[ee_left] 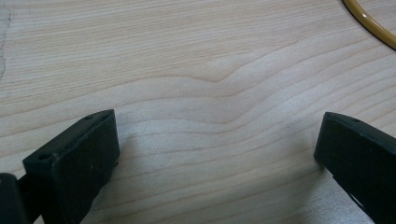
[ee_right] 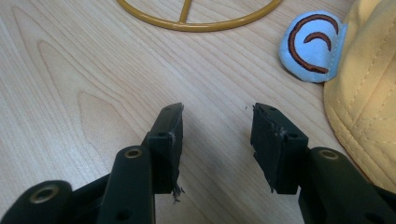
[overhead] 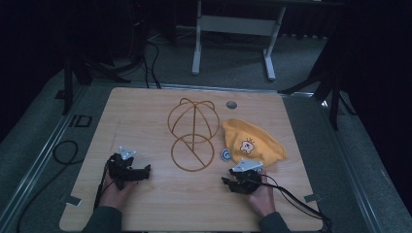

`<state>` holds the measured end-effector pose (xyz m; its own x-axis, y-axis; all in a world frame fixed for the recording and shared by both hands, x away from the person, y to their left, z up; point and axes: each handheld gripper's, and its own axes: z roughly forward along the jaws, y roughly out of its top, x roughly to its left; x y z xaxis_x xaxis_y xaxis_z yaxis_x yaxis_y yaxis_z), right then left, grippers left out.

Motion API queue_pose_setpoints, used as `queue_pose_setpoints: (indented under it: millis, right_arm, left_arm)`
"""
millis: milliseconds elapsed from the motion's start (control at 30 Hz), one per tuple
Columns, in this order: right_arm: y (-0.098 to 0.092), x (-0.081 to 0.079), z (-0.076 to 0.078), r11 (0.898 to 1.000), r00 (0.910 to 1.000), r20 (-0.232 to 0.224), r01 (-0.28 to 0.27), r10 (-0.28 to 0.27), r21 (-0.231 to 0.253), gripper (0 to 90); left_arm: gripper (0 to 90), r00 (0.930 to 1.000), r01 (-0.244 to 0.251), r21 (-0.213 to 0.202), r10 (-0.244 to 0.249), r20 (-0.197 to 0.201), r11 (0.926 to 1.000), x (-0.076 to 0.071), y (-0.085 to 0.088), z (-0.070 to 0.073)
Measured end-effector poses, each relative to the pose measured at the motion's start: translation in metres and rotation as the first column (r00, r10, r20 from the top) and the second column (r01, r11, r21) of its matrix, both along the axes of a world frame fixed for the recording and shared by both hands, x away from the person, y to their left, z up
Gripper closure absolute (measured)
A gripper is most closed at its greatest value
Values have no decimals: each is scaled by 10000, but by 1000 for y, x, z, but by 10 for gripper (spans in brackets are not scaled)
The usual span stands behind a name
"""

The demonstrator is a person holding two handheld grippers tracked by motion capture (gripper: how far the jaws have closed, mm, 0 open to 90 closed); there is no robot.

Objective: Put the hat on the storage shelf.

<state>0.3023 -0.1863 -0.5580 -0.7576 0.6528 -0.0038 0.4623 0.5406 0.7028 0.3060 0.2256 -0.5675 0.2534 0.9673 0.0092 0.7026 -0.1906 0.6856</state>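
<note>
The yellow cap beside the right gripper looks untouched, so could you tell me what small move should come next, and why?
Probably ease the right gripper forward and rightward toward the yellow cap. Its jaws stand open with nothing between them, and the cap lies flat on the table just beyond, beside the wire stand, so closing that gap seems the natural first step.

High view: above, looking forward and down on the light wooden table [overhead: 145, 208]. Gripper views: low, close to the tabletop; both catch the mustard-yellow wire stand [overhead: 191, 141].

Matt wood-grain table [overhead: 145, 204], stitched cloth cap [overhead: 257, 141], glossy wire stand [overhead: 192, 133].
</note>
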Motion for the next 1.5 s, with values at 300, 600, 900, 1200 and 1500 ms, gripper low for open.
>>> queue_pose_setpoints:
  millis: [300, 600, 900, 1200, 1500]
  right_arm:
    - [-3, -1, 3, 9993, 9997, -65, -218, 216, -291, 577]
    - [-24, -4, 21, 9834, 9958, 886, 375, -221, -1773, 900]
    - [-82, -5, 33, 9702, 9802, 1064, 1825, -1669, -1592, 900]
    - [-92, 2, 12, 9390, 9708, 711, 2398, -2292, -2466, 900]
    - [-70, -5, 19, 9791, 9913, 1128, 880, -679, -1834, 769]
  left_arm:
    - [2, 10000, 4, -14, -4, 8, 10000, 0, 0, 0]
    - [2, 10000, -14, -35, 14, 27, 10000, 0, 0, 0]
    - [2, 10000, 2, -19, -2, 11, 10000, 0, 0, 0]
    - [2, 10000, -12, -47, 13, 28, 10000, 0, 0, 0]
    - [2, 10000, -12, -48, 12, 28, 10000, 0, 0, 0]
